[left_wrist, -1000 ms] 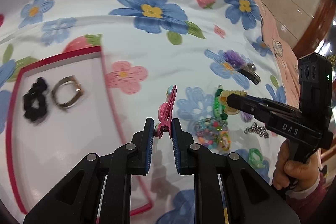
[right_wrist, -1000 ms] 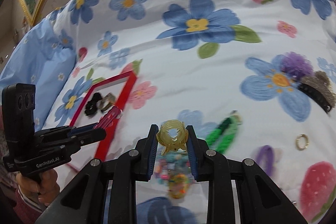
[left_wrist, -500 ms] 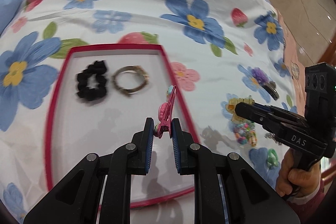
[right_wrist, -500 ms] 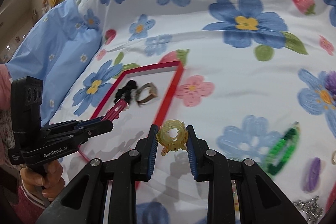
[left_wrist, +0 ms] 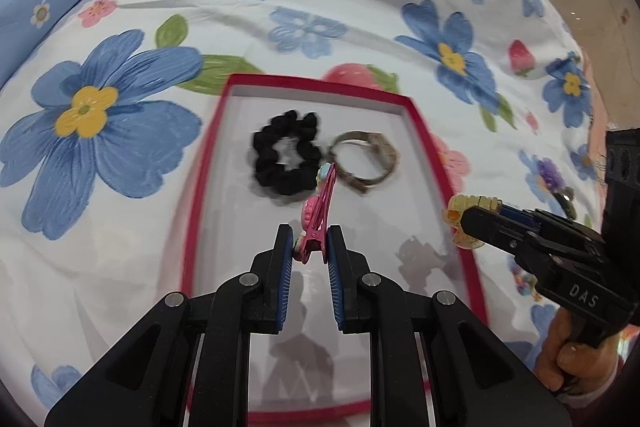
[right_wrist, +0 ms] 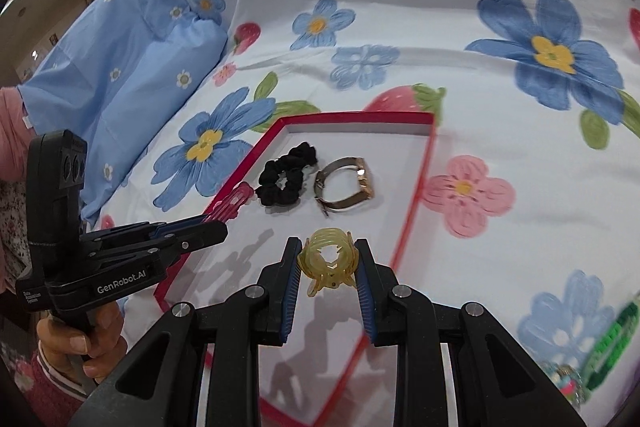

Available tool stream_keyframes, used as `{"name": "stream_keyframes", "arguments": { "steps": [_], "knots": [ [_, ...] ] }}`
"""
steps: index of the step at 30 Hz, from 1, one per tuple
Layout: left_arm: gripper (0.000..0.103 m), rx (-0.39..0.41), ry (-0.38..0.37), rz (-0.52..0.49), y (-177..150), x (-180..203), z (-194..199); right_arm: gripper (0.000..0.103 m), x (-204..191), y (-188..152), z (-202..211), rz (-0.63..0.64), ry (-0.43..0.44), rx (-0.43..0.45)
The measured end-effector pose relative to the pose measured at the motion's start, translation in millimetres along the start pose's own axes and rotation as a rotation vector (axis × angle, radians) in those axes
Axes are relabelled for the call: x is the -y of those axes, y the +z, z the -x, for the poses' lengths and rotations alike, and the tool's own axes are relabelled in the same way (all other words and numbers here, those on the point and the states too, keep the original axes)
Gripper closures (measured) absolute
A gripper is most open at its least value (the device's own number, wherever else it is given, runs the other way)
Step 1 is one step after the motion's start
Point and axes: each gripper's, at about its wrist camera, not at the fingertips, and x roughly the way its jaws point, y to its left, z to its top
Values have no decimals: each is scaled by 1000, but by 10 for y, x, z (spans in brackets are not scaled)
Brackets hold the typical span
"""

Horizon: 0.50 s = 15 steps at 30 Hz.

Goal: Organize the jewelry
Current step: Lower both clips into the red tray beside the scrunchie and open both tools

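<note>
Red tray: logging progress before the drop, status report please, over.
Left gripper shut on pink hair clip; right gripper shut on yellow claw clip. Red tray holds black scrunchie, watch. Near half bare.

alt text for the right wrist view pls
The right hand-held gripper grips a translucent yellow plastic claw clip above a red-rimmed white tray holding a black fabric scrunchie and a metal-band watch. At left, the left hand-held gripper carries a pink hair clip.
</note>
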Motion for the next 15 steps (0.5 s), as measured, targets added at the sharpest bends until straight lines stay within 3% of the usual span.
{"name": "stream_keyframes", "arguments": {
  "steps": [15],
  "knots": [
    [88, -51, 91, -11, 101, -89, -353, 77, -120, 95, -612, 119, -90, -120]
  ]
}}
